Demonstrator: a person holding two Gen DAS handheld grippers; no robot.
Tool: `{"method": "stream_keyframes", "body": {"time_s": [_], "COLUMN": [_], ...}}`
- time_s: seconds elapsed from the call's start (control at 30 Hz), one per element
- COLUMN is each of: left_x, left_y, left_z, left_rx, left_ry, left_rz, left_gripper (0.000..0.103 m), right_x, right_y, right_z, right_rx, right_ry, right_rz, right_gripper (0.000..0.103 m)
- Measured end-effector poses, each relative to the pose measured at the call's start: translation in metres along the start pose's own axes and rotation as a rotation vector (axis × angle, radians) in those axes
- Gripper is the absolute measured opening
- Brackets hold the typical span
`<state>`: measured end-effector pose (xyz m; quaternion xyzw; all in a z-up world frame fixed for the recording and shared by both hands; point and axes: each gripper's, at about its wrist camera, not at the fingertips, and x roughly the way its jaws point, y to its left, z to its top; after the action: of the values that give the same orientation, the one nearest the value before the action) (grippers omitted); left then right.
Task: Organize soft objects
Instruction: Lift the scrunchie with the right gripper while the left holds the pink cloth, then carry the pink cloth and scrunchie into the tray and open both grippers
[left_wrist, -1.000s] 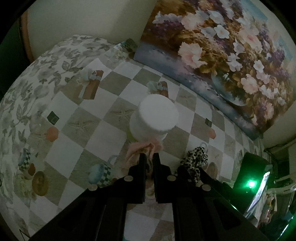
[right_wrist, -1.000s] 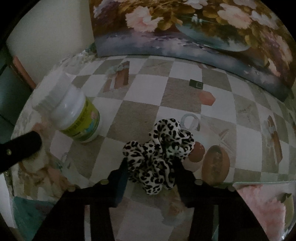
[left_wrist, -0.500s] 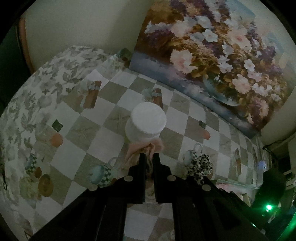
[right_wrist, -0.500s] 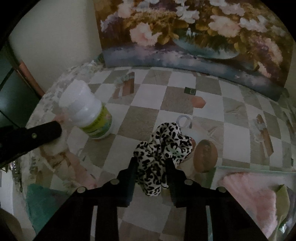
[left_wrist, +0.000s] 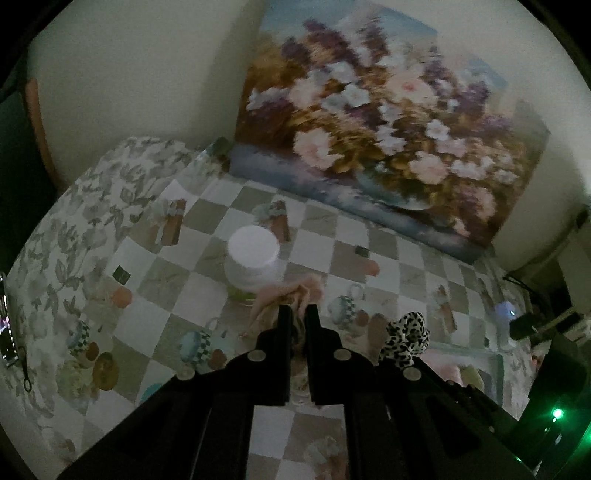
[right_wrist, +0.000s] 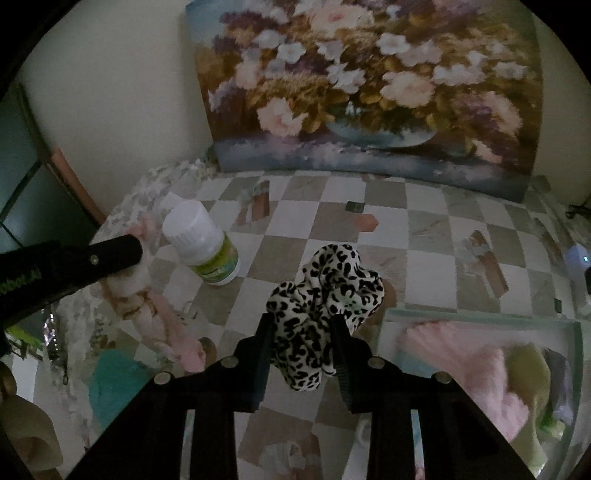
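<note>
Scrunchies are sitting in both of your tongs. Your right tongs (right_wrist: 301, 332) are pinching the leopard-print scrunchie (right_wrist: 325, 306) between their pads; its jaws have just been closing on the fabric, which is bunching up above the fingertips and hanging clear of the table (right_wrist: 424, 236). Your left tongs (left_wrist: 297, 314) are squeezing nearly all the way together on the pink scrunchie (left_wrist: 288, 295), and from the right wrist view that pale pink fabric is dangling below the left fingers (right_wrist: 110, 254) in a loose strand.

Just behind the pink scrunchie, a white bottle (left_wrist: 253, 258) with a white cap and a green label is standing on the checked tablecloth (left_wrist: 166, 314); from the right wrist view it is appearing tilted, beside the left tongs. To the right of your right tongs, a pale green tray (right_wrist: 480, 315) is lying on the table, holding a pink fluffy item (right_wrist: 461, 354) and a yellowish soft piece (right_wrist: 528, 369). A teal soft item (right_wrist: 110, 384) is showing at the lower left, below the dangling pink scrunchie. A flower painting (right_wrist: 369, 85) is leaning against the wall at the far edge of the table.
</note>
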<state>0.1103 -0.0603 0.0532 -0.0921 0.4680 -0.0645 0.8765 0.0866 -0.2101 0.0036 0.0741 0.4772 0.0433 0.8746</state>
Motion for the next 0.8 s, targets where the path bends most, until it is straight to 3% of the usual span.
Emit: {"method": "stream_keyframes", "body": {"time_s": [0.23, 0.37, 0.47, 0.67, 0.8], "left_x": [-0.03, -0.041, -0.043, -0.031, -0.014], "left_y": [-0.036, -0.06, -0.075, -0.116, -0.131], "left_z": [-0.017, -0.034, -0.049, -0.087, -0.109], "left_rx": [0.086, 0.149, 0.178, 0.288, 0.331], "left_ry": [-0.033, -0.035, -0.008, 0.085, 0.157], "left_rz": [-0.094, -0.134, -0.204, -0.274, -0.274], "left_gripper": [0.007, 0.007, 0.007, 0.007, 0.007], "right_x": [-0.048, -0.078, -0.094, -0.103, -0.096], "right_y": [-0.03, -0.052, -0.071, -0.108, -0.127], "right_z": [-0.013, -0.024, -0.036, -0.065, -0.084], "right_rx": [0.095, 0.137, 0.186, 0.29, 0.334], "right_ry": [-0.039, -0.073, -0.078, -0.031, 0.025], "right_rz": [-0.014, -0.089, -0.135, -0.196, -0.212], "right_gripper": [0.033, 0.033, 0.033, 0.033, 0.034]}}
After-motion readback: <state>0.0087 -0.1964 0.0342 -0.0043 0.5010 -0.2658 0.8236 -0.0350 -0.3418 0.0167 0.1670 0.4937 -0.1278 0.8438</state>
